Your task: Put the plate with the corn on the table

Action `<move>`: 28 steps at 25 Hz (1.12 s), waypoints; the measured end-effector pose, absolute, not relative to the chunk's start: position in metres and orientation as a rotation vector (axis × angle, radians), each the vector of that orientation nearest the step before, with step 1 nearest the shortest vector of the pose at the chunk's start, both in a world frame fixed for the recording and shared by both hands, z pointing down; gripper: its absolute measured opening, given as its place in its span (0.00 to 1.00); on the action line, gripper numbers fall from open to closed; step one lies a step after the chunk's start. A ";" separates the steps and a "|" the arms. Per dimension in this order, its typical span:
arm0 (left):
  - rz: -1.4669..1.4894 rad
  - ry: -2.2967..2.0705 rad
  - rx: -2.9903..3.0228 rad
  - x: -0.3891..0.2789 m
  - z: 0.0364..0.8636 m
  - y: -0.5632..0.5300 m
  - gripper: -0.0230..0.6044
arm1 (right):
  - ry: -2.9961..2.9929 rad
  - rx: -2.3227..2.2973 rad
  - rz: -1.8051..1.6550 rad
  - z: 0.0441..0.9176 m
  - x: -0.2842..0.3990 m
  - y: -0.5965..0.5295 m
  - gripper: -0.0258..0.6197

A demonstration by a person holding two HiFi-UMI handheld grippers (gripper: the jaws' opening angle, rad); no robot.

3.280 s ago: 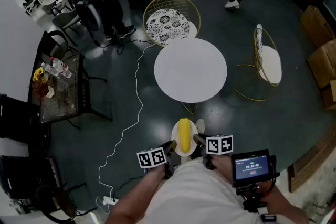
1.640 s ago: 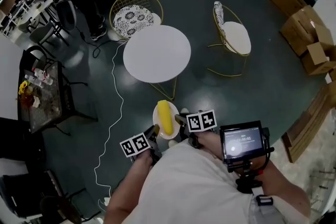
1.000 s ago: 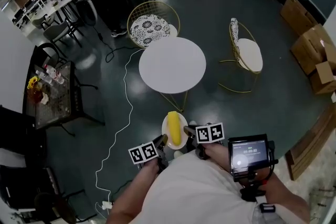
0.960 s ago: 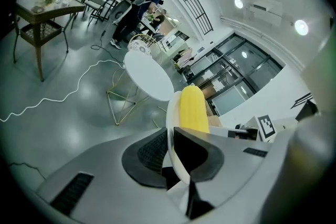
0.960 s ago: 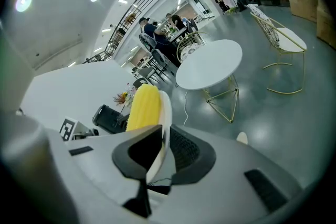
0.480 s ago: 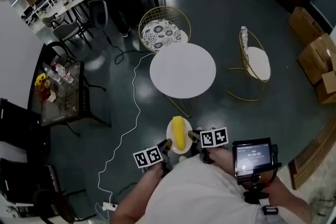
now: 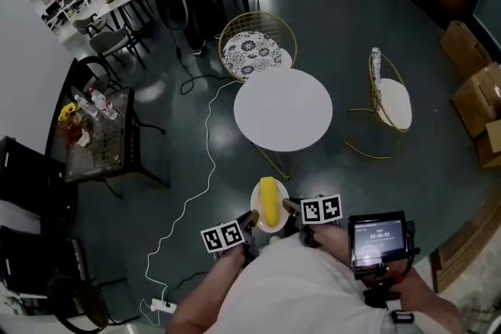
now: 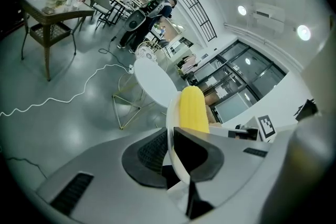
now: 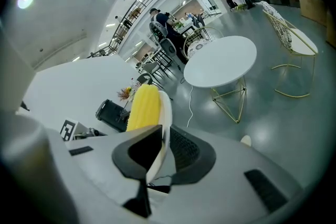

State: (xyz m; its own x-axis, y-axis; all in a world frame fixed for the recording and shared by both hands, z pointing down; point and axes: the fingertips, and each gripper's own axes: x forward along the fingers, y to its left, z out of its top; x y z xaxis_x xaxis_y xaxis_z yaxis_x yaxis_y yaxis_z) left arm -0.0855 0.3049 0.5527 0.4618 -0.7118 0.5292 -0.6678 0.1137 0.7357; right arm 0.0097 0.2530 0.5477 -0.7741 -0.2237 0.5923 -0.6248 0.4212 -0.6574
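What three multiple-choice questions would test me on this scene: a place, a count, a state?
1. How many gold-framed chairs stand by the round table? A one; B two; C four.
2. Where is the plate with the corn? A on that table; B on a chair; C held short of the table.
3. The left claw is: A shut on the plate; B open; C shut on the corn.
Answers: B, one behind the table, one beside it; C, the left and right claw carry it; A, left jaws pinch the plate's rim.
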 end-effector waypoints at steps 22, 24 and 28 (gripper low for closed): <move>-0.035 -1.234 1.571 -0.095 0.557 0.262 0.10 | -2.260 0.711 1.326 0.553 -0.001 0.209 0.12; -0.034 -1.228 1.570 -0.091 0.557 0.257 0.10 | -2.257 0.716 1.333 0.552 0.002 0.204 0.12; -0.023 -1.220 1.558 -0.085 0.560 0.236 0.10 | -2.249 0.724 1.348 0.555 0.009 0.184 0.12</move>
